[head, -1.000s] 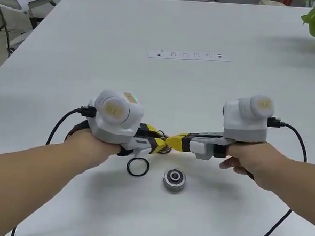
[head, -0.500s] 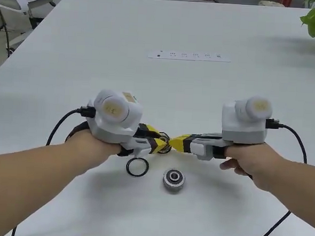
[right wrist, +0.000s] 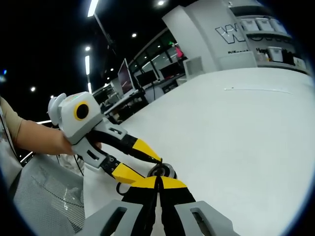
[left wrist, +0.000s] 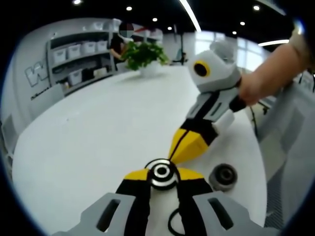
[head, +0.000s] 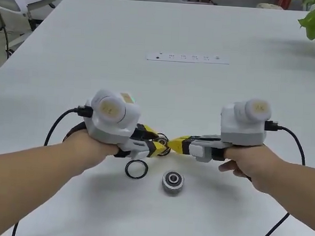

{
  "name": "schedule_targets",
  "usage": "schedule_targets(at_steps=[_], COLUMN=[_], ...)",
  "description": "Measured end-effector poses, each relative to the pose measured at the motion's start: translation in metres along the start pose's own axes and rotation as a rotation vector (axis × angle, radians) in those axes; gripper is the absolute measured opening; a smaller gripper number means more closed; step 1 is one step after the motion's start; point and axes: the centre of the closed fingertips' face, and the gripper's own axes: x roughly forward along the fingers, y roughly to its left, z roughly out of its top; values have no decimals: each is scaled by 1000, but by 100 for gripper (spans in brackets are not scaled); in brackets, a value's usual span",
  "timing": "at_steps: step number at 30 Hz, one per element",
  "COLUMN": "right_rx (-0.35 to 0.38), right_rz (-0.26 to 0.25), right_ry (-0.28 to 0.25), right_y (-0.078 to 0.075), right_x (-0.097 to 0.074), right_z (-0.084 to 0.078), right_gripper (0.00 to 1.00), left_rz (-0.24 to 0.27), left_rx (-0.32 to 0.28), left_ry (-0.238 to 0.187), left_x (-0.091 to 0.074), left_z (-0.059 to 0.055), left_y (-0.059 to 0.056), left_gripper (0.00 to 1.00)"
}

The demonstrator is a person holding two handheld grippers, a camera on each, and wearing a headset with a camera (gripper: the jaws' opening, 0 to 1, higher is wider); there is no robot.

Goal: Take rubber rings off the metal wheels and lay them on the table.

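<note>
Two wheels are accounted for. One wheel point(left wrist: 161, 173) is clamped between the jaws of the left tongs point(head: 157, 142), which are closed onto it from either side and hold it clear of the desk point(head: 164, 91). It is judged to be held aloft so that its rim is left free all round for the other tool. A dark band point(left wrist: 161, 161) is seen round this wheel and is taken to be its rubber ring, not yet removed. The right tongs point(right wrist: 158, 180) are presented from the opposite side, with the jaws drawn together to a narrow point that meets the wheel's edge. Whether rubber is pinched between them cannot be told. The closed, pointed set is judged suited to picking at the band or prising under it. Below the tools, a bare wheel point(head: 173, 180) rests on the desk, and a loose ring point(head: 126, 168) is laid flat just beside it, not touching. One removal is therefore judged complete and the second in hand. A slip of the wheel from the left jaws under the pull is noted as the main risk. A firm hold on the left and a peeling pull on the right are expected to be called for next.
</note>
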Motion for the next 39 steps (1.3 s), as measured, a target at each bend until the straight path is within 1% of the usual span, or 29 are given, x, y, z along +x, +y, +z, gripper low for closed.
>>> schedule_targets(at_steps=[4, 7, 10, 15, 19, 21, 23, 28, 35, 39], right_rx=[1, 8, 8, 6, 3, 3, 7, 1, 5, 4], right_rz=[4, 11, 13, 21, 30, 33, 36, 43, 67, 81], right_ry=[-5, -14, -17, -24, -26, -30, -35, -42, -54, -57], right_y=[5, 6, 7, 12, 17, 20, 21, 27, 39, 45], right_x=[-1, -2, -2, -3, -4, -5, -6, -8, -8, -8], right_z=[2, 5, 6, 10, 13, 14, 16, 20, 25, 28], right_gripper=[0, 0, 0, 0, 0, 0, 0, 0, 0, 0], left_rz=[-5, -10, -10, -20, -26, -26, -26, -29, -28, -30], left_rx=[2, -1, -1, 8, 19, 18, 17, 12, 3, -6], left_ry=[-7, -22, -35, -54, -71, -75, -79, -98, -118, -136], left_x=[-5, -11, -15, -24, -32, -34, -37, -49, -64, -73], left_z=[2, 7, 11, 19, 25, 25, 26, 32, 35, 37], left_y=[-1, -3, -3, -9, -14, -11, -12, -17, -22, -25], left_gripper=[23, 24, 26, 30, 34, 36, 38, 43, 51, 55])
